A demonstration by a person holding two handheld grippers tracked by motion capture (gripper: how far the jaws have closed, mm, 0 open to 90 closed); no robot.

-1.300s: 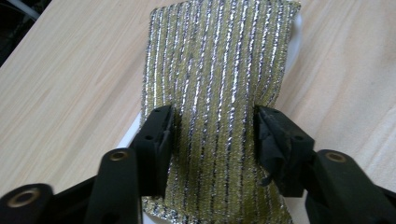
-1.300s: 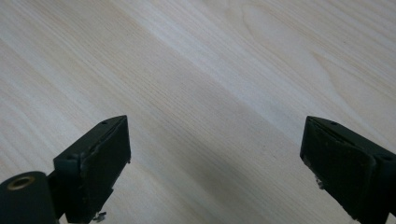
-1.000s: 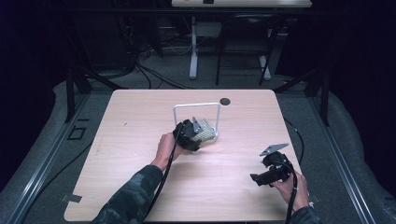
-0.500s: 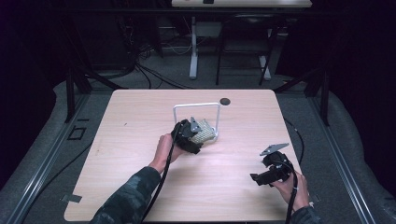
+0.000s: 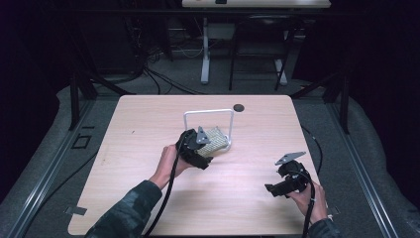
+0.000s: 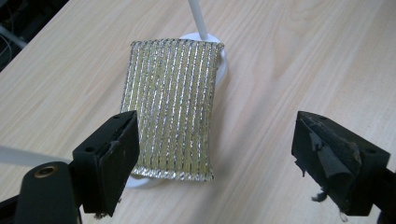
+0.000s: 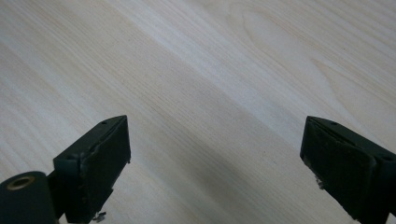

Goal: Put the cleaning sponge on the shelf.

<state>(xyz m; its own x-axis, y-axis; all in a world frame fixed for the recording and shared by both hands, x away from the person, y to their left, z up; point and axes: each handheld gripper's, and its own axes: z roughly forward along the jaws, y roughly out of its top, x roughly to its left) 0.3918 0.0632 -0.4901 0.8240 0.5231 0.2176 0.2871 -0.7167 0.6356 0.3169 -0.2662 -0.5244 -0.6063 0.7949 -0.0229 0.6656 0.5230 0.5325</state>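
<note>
Your left gripper (image 5: 208, 157) hovers just short of a silver-and-yellow ribbed scouring pad (image 6: 172, 108), its jaws having just been opening and now standing wide apart with nothing pressed between the pads; in the left gripper view the pad lies ahead of them, closer to the left jaw. The scouring pad rests near the middle of the wooden table (image 5: 148, 124), lying across the white round foot of a thin white wire stand (image 5: 208, 113) that arches over it, one white post rising just beyond the pad's far edge. Your right gripper (image 5: 271, 189) sits well apart, near the table's front right corner, held in your right hand (image 5: 309, 197); in the right gripper view its jaws stand wide open above bare wood grain, gripping nothing. A small dark round disc (image 5: 238, 107) lies on the table beyond the stand, toward the far edge.
</note>
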